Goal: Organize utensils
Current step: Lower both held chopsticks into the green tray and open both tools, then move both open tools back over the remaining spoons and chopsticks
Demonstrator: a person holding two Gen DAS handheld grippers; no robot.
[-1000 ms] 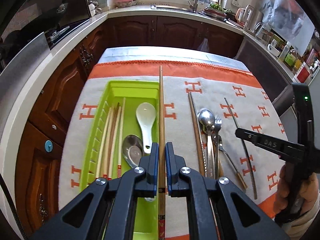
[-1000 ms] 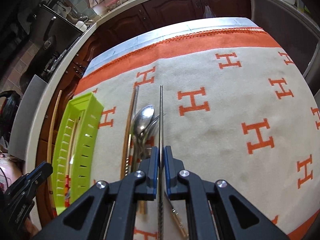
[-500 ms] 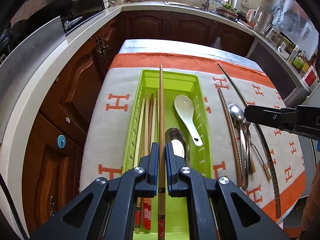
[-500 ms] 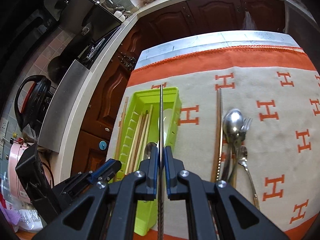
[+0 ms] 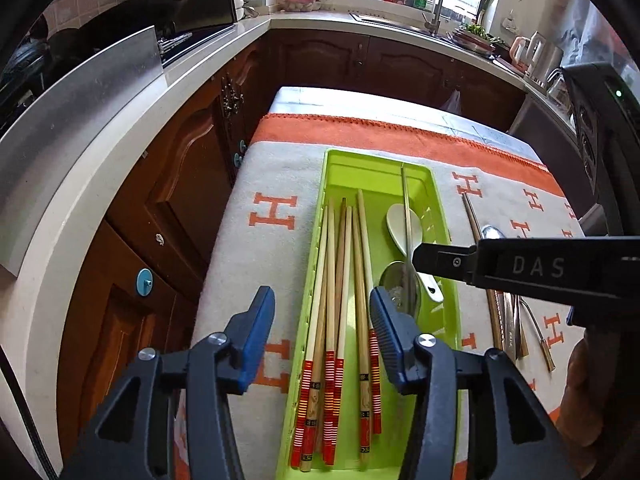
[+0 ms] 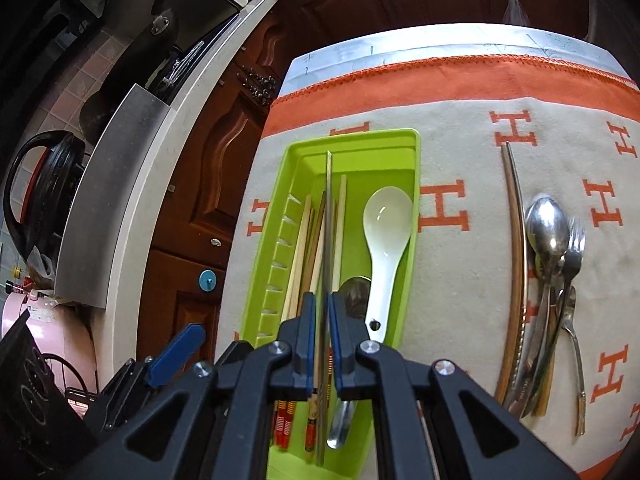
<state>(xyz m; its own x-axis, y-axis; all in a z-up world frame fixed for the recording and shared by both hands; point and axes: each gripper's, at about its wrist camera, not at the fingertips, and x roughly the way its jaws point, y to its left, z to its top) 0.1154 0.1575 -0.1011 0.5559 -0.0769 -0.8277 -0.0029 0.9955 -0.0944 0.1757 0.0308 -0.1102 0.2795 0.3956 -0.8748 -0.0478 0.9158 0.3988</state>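
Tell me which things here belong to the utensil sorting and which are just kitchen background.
Job:
lime green plastic utensil tray
wooden chopsticks with red-banded ends
thin metal chopstick in the right gripper
white ceramic soup spoon
loose steel spoons and fork

Background:
chrome sink tap
black round pan

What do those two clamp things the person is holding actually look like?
The left gripper and right gripper share a build: angular black frames with triangular cut-outs, silver screws, and blue ribbed finger pads. The right one's side reads "DAS" in grey, with a small green light.

Chopsticks (image 5: 340, 300) left of spoon (image 6: 386, 236) in tray (image 6: 260, 268); more utensils (image 6: 548, 280) right on cloth (image 6: 460, 280).
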